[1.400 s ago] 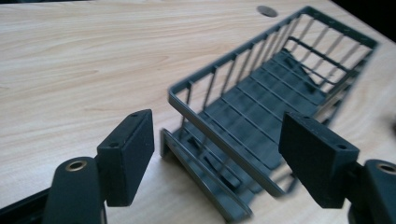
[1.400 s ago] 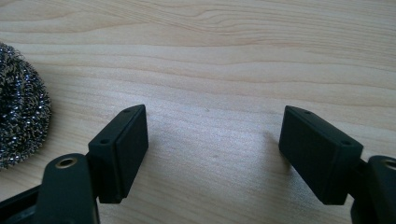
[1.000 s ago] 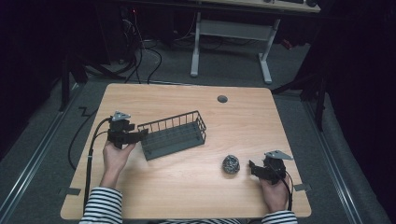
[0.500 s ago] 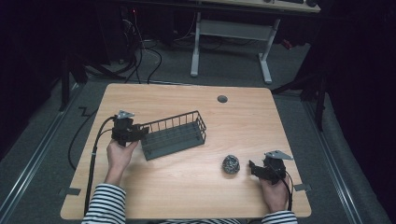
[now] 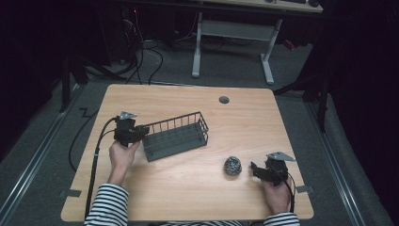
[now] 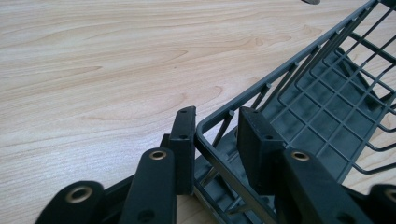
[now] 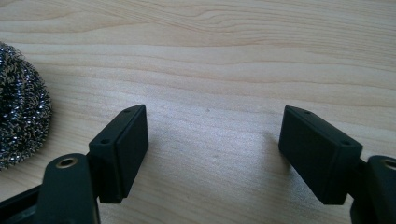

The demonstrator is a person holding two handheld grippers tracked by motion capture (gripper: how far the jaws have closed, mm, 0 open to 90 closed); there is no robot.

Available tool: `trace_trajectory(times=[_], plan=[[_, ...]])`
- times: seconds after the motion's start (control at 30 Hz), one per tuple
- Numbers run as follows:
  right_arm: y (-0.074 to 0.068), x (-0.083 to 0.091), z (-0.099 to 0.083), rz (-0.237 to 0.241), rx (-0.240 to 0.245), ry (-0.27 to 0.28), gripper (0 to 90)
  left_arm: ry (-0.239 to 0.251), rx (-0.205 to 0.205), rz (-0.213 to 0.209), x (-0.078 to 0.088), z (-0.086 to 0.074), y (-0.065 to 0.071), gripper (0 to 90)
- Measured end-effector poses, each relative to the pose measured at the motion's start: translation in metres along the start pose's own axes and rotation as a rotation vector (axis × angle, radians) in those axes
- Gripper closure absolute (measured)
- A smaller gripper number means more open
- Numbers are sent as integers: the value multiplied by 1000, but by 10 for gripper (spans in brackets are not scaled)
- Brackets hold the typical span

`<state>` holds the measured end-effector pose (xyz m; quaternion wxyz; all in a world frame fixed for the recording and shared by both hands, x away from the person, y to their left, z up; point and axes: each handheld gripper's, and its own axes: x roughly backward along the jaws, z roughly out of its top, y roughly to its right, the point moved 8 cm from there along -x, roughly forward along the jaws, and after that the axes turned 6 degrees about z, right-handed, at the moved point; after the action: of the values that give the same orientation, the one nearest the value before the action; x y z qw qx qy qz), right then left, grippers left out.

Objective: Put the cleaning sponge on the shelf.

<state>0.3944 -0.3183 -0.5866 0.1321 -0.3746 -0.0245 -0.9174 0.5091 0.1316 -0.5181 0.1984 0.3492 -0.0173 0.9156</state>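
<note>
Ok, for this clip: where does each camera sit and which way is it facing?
High view: above the person's side, looking forward and down on the table; forearms, hands, both grippers show.
Left gripper view: rides the left gripper, its jaws astride the wire basket rim.
Right gripper view: rides the right gripper, jaws wide, steel scourer left.
Shared: basket and scourer appear from above too.

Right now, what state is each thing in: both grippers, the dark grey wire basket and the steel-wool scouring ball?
Left gripper: jaws set either side of the basket's corner rim, a gap still showing, not clamped.
Right gripper: open wide, nothing between the jaws, low over the table.
Dark grey wire basket: upright, empty, sitting on the table.
Steel-wool scouring ball: loose on the light wooden table, beside the right gripper, not held.
</note>
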Motion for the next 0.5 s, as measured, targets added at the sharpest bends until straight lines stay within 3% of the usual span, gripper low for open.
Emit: trace_trajectory(times=[0.2, 0.5], plan=[[0, 0, 0, 0, 0, 0, 243, 8, 20, -10, -4, 3, 3, 701], [0, 0, 0, 0, 0, 0, 243, -5, 6, -1, -15, 11, 17, 712]])
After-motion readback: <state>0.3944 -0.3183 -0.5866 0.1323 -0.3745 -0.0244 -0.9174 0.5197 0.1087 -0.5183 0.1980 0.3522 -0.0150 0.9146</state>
